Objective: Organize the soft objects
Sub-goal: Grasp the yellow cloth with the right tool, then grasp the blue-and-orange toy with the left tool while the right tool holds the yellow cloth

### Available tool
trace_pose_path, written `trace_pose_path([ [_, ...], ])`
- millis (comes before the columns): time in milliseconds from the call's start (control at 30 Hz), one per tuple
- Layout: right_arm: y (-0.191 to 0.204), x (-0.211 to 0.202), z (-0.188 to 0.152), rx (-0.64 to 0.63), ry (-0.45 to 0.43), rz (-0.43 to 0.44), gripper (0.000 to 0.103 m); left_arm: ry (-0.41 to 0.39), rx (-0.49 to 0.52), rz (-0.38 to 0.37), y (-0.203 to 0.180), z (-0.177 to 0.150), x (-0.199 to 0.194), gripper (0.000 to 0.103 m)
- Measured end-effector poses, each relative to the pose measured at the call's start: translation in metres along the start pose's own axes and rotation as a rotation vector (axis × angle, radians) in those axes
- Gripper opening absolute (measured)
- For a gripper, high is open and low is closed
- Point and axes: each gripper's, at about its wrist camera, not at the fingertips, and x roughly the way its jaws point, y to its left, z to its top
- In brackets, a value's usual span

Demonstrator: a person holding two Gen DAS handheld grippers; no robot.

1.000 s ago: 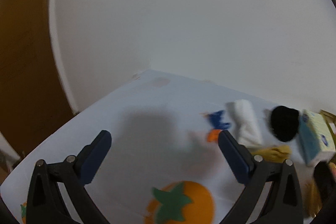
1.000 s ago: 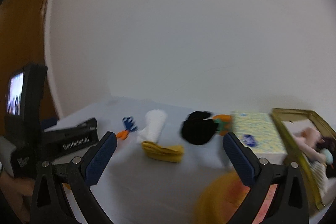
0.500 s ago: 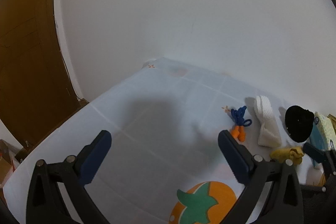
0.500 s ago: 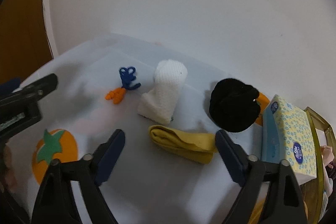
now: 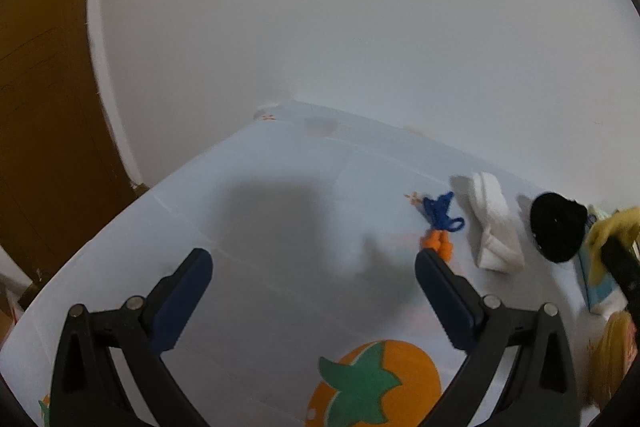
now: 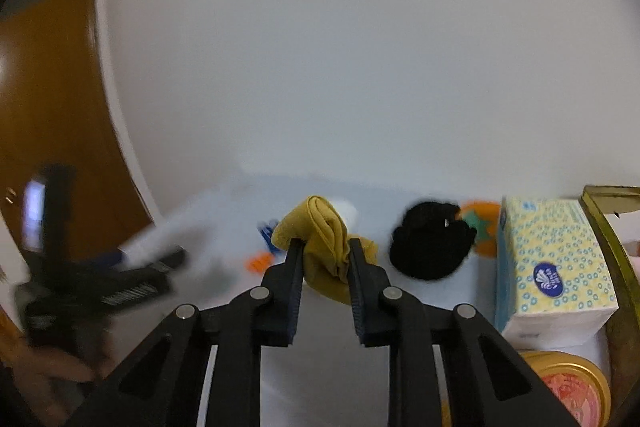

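The left gripper (image 5: 314, 269) hangs wide and empty over the bare near-left part of the white tablecloth (image 5: 280, 227). To its right lie a blue-and-orange knitted cord toy (image 5: 438, 223), then a folded white mesh cloth (image 5: 496, 227) with its long axis running near to far, then a black fuzzy ball (image 5: 558, 233). The right gripper (image 6: 325, 261) is the nearer hand to these. Its jaws have just closed narrow on a folded mustard-yellow cloth (image 6: 324, 239), which bunches upward between the pads, long axis roughly upright, clear of the table. Farthest right stands a patterned tissue box (image 6: 552, 263).
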Motion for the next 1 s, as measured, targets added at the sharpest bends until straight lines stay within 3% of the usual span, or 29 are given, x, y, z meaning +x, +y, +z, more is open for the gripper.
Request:
trace_pose_path([
  [333, -0.001, -0.025, -0.01, 0.014, -0.077, -0.014, 0.023, 0.018, 0.019, -0.131, -0.035, 0.009, 0.017, 0.099],
  [567, -0.007, -0.028, -0.01, 0.043, -0.119, -0.059, 0.023, 0.087, 0.078, -0.125, -0.071, 0.03, 0.057, 0.076],
  [767, -0.017, -0.015, -0.006, 0.064, -0.091, -0.041, 0.023, 0.215, 0.054, -0.113, -0.076, 0.039, 0.092, 0.075],
  [800, -0.018, -0.014, -0.006, 0.068, -0.088, -0.039, 0.023, 0.207, 0.058, -0.116, -0.077, 0.037, 0.091, 0.074],
  [900, -0.021, -0.008, -0.005, 0.075, -0.073, -0.034, 0.023, 0.206, 0.061, -0.111, -0.079, 0.036, 0.089, 0.063],
  [1000, -0.024, -0.004, -0.001, 0.079, -0.076, -0.037, 0.023, 0.201, 0.065, -0.143, -0.074, 0.036, 0.085, 0.016],
])
